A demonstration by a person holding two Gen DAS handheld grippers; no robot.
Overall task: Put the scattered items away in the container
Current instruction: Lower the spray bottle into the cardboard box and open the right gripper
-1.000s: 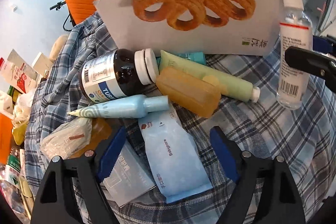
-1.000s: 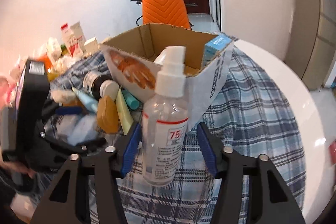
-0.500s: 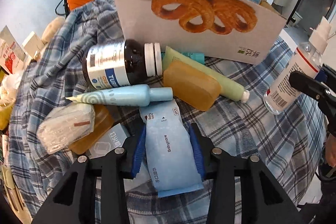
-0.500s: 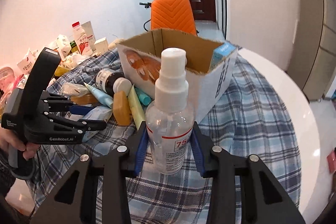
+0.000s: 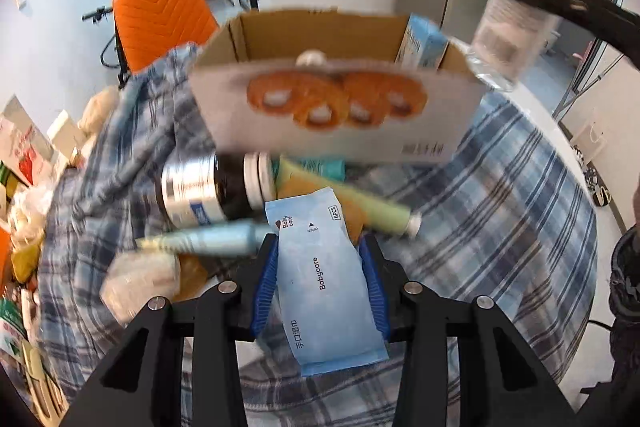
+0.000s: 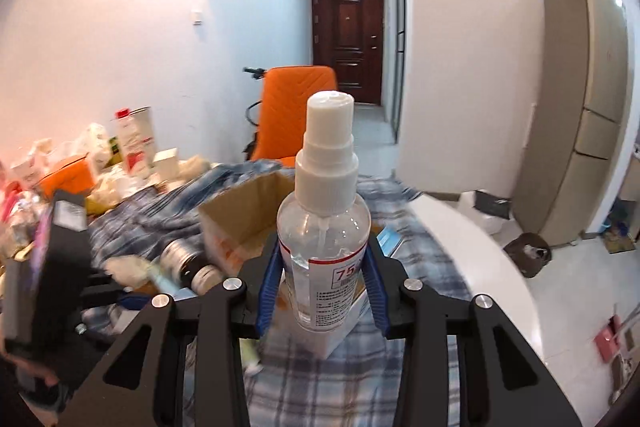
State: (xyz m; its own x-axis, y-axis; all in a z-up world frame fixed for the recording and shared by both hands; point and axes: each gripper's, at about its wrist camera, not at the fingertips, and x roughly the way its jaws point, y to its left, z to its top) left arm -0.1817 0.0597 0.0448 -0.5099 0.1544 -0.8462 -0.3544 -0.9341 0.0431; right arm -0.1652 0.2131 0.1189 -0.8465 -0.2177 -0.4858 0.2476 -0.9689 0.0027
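Note:
My left gripper (image 5: pixel 320 259) is shut on a light blue Babycare wipes pack (image 5: pixel 320 275) and holds it above the plaid cloth. My right gripper (image 6: pixel 322 275) is shut on a clear spray bottle (image 6: pixel 324 227) with a white pump, held upright in the air; the bottle also shows blurred at the top right of the left wrist view (image 5: pixel 516 11). The open cardboard box (image 5: pixel 332 115) with a pastry picture stands behind, with a blue carton (image 5: pixel 422 43) inside. A dark pill bottle (image 5: pixel 208 187), a blue tube (image 5: pixel 208 241) and a green tube (image 5: pixel 372 211) lie before the box.
A plaid cloth (image 5: pixel 500 207) covers the round white table (image 6: pixel 472 243). An orange chair (image 5: pixel 160 15) stands behind the box. Cartons and packets (image 6: pixel 120 163) pile up at the table's left. A wrapped packet (image 5: pixel 140 279) lies near my left gripper.
Both grippers have closed on their items and lifted them: the left raised the wipes pack off the cloth, the right raised the spray bottle up above the box.

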